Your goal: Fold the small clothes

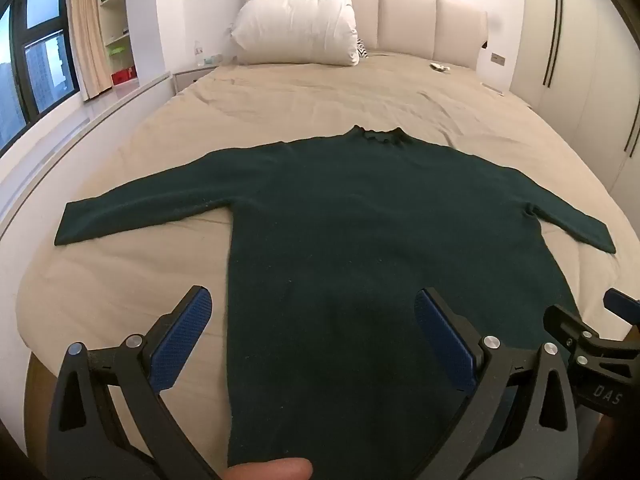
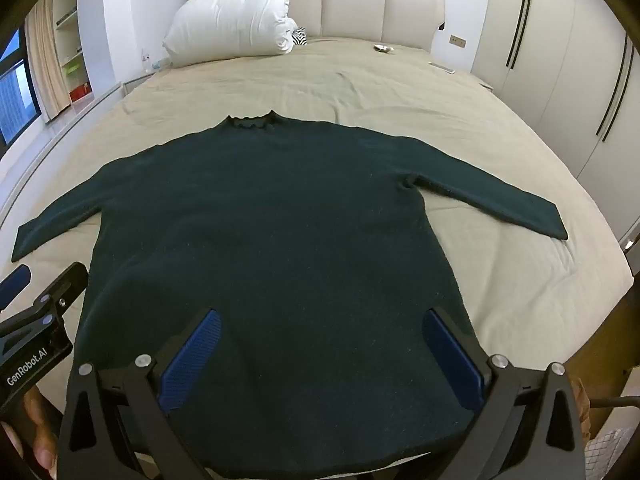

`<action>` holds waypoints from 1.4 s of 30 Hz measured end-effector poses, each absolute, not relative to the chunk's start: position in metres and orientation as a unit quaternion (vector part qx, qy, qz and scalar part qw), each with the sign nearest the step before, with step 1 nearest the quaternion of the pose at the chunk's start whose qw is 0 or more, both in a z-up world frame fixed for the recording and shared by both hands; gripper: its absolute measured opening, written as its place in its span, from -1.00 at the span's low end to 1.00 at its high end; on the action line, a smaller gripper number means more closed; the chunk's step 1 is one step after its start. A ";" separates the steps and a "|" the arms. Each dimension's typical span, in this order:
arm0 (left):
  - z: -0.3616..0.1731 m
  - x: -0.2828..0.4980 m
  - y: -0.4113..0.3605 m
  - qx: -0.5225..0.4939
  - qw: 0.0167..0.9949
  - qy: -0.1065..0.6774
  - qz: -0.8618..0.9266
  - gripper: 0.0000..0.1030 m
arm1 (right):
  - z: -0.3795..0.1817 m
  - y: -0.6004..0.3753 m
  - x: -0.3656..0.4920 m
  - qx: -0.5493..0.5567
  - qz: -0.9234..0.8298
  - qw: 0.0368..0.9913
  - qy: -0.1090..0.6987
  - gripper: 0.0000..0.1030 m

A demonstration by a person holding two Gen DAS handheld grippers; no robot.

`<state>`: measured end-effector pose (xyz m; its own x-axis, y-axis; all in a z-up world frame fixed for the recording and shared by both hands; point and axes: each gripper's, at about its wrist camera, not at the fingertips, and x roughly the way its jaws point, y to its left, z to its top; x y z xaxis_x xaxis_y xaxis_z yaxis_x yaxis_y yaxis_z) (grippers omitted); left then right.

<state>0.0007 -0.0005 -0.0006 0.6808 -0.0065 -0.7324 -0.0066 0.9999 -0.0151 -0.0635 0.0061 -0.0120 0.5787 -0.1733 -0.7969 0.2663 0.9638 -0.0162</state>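
Above the bed (image 1: 120, 264), both grippers' jaws hung spread over the flat sweater (image 1: 360, 220); folding awaited gripping a sleeve.

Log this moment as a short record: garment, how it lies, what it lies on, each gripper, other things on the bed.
garment: dark green sweater
lay: flat, unfolded, both sleeves spread out, collar toward the headboard
surface: bed with beige sheet
left gripper: open, above the sweater's hem, holding nothing
right gripper: open, above the hem, holding nothing
also on bed: white pillow near the headboard
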 end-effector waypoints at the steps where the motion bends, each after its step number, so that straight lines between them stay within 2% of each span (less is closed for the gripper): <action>1: -0.001 0.001 -0.001 -0.007 0.917 0.400 0.000 1.00 | -0.012 0.006 -0.063 0.056 -0.121 0.887 0.443 1.00; 42: -0.012 0.002 0.003 -0.012 0.916 0.402 -0.003 1.00 | -0.016 0.007 -0.063 0.054 -0.120 0.884 0.448 1.00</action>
<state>0.0024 0.0032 -0.0122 0.6775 -0.0150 -0.7353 -0.0039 0.9997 -0.0240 -0.0631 0.0071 -0.0160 0.5696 -0.1637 -0.8055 0.2597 0.9656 -0.0126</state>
